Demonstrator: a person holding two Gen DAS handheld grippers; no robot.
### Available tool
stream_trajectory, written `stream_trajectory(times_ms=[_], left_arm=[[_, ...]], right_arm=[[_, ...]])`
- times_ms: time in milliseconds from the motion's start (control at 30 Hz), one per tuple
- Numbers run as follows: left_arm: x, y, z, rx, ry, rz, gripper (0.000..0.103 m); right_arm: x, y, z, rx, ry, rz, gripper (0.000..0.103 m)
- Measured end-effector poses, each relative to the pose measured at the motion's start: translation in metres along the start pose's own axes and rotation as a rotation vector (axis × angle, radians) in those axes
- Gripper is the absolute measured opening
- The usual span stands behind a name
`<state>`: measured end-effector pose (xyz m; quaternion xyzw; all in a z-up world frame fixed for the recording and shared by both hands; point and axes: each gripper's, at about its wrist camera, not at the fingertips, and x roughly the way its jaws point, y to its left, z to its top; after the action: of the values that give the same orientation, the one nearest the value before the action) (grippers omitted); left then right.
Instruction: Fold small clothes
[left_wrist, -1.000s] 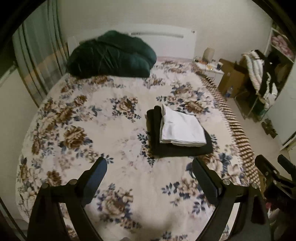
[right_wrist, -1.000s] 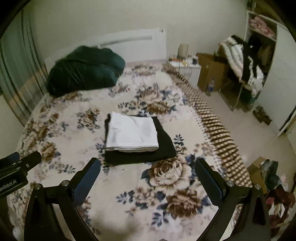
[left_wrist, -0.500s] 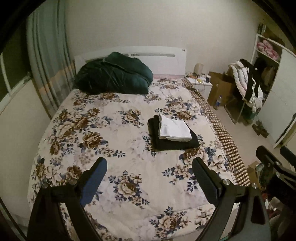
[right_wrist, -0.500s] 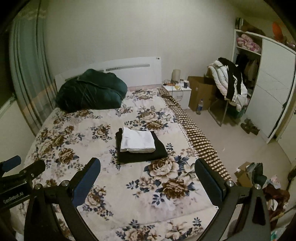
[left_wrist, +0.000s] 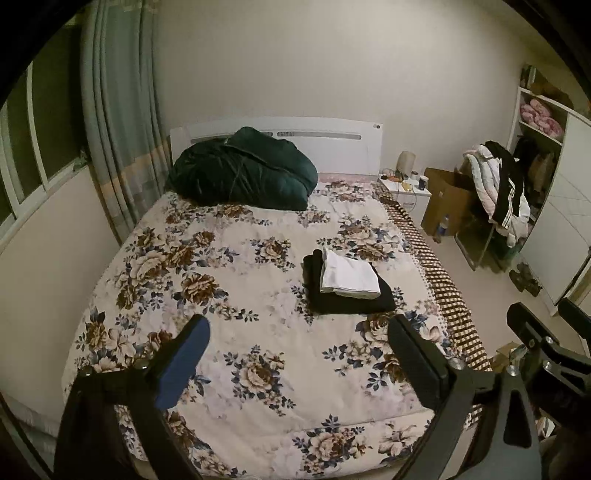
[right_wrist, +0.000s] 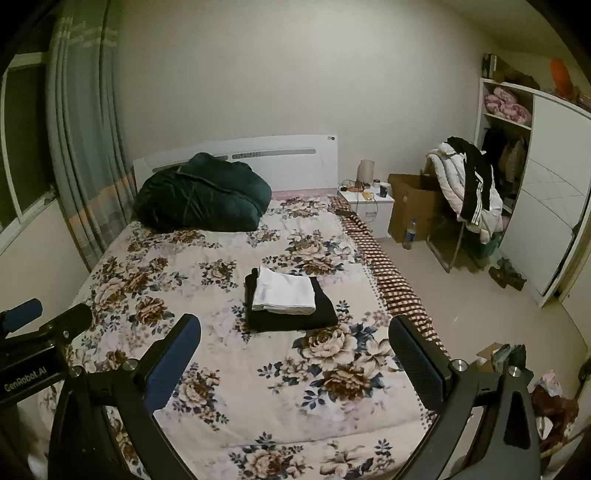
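Note:
A folded white garment (left_wrist: 349, 275) lies on top of a folded black garment (left_wrist: 351, 299) on the flowered bedspread (left_wrist: 229, 295), right of the bed's middle. The stack also shows in the right wrist view, white garment (right_wrist: 284, 291) on black garment (right_wrist: 295, 317). My left gripper (left_wrist: 299, 343) is open and empty, held above the foot of the bed, well short of the stack. My right gripper (right_wrist: 295, 343) is open and empty, beside the left one, also back from the stack.
A dark green duvet (left_wrist: 240, 170) is bundled at the white headboard (left_wrist: 332, 147). A nightstand (right_wrist: 367, 206), a cardboard box (right_wrist: 413, 206), a chair heaped with clothes (right_wrist: 465, 184) and a wardrobe (right_wrist: 546, 199) stand right of the bed. Curtains (left_wrist: 114, 140) hang at left.
Both grippers have pulled back and up from the bed, so the folded stack looks smaller and farther. Both stayed open; the stack has not moved.

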<state>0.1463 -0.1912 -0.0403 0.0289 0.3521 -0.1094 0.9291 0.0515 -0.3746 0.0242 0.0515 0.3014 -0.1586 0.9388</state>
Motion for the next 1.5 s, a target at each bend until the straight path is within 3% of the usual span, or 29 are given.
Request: stream_trajectory(times_ms=[533, 1500], left_arm=[[-0.022, -0.008, -0.004, 0.010, -0.052, 0.041, 0.103], [-0.034, -0.006, -0.014, 0.001, -0.030, 0.041, 0.103]], right_arm=[[-0.022, -0.009, 0.004, -0.004, -0.035, 0.004, 0.103], [-0.029, -0.003, -0.001, -0.002, -0.019, 0.019, 0.103]])
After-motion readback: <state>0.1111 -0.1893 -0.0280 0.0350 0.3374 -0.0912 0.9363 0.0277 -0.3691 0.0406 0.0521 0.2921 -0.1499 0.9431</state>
